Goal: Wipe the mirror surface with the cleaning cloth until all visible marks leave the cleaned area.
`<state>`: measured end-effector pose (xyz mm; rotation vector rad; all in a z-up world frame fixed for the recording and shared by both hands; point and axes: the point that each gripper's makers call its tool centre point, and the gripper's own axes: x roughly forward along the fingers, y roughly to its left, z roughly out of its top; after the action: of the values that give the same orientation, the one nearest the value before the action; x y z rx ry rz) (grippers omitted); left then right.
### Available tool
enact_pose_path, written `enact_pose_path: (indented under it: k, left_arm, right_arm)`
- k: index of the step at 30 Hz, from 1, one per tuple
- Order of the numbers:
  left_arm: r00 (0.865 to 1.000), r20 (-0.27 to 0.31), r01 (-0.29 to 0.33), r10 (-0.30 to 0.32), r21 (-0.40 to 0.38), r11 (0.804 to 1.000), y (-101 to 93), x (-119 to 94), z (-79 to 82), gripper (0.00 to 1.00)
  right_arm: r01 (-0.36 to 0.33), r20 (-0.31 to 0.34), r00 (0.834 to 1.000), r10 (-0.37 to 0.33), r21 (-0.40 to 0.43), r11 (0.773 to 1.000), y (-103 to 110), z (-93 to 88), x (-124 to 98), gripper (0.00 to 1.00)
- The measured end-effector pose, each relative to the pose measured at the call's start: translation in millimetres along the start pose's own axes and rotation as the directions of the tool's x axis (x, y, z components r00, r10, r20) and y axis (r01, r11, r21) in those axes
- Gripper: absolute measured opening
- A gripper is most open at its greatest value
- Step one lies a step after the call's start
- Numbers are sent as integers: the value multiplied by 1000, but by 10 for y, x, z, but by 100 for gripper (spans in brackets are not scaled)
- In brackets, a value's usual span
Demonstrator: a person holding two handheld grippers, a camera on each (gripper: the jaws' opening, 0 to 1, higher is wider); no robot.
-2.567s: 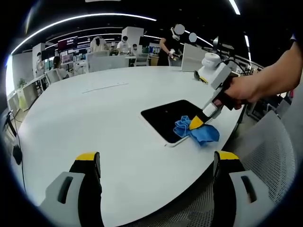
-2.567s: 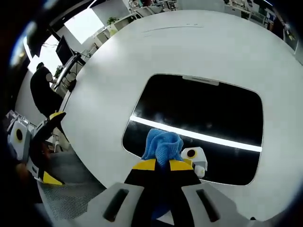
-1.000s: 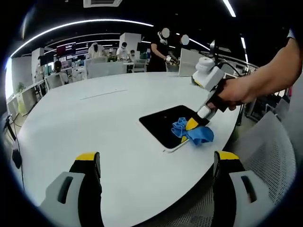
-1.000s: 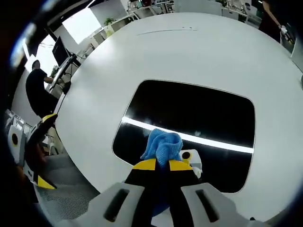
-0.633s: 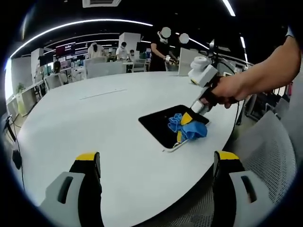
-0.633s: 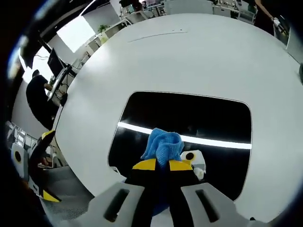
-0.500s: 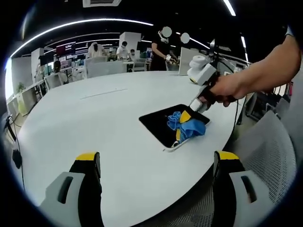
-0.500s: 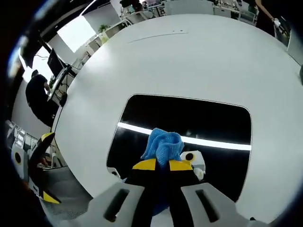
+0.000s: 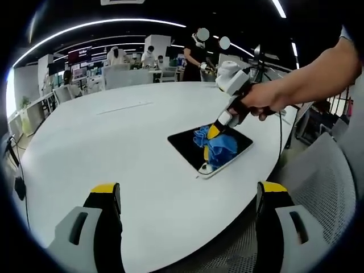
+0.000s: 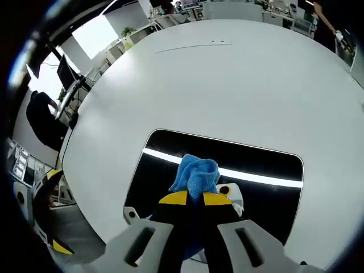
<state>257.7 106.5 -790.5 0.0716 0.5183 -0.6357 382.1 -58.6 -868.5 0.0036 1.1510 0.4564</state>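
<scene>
Right gripper (image 10: 195, 196) is clamped tight on the crumpled blue cleaning cloth (image 10: 196, 173), pressing it onto the dark rectangular mirror (image 10: 261, 165) near the white round table's (image 9: 114, 148) edge. Left gripper (image 9: 187, 196) hangs wide open, empty. No marks visible; wiping looks mid-course.

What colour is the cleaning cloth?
Blue cloth; clearest in the right gripper view, clamped in the right gripper.

The left tool (image 9: 185, 196) has two black jaws with yellow tips, each rising from a light grey shell with a dark slot. The right tool (image 10: 195, 199) is built alike, yellow-tipped black jaws on grey shells; from the left gripper view its body (image 9: 234, 82) is white. The hand (image 9: 263, 101) on it is bare, with no sleeve visible along the forearm.
</scene>
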Motion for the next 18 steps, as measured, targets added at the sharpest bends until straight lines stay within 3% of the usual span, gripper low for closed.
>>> enact_pose_path:
  k: [18]
  left_arm:
    - [1000, -16, -8, 8, -2, 1000, 17, 11, -21, 99]
  right_arm:
    - [33, 30, 999, -31, -54, 998, -58, 375, 139, 2]
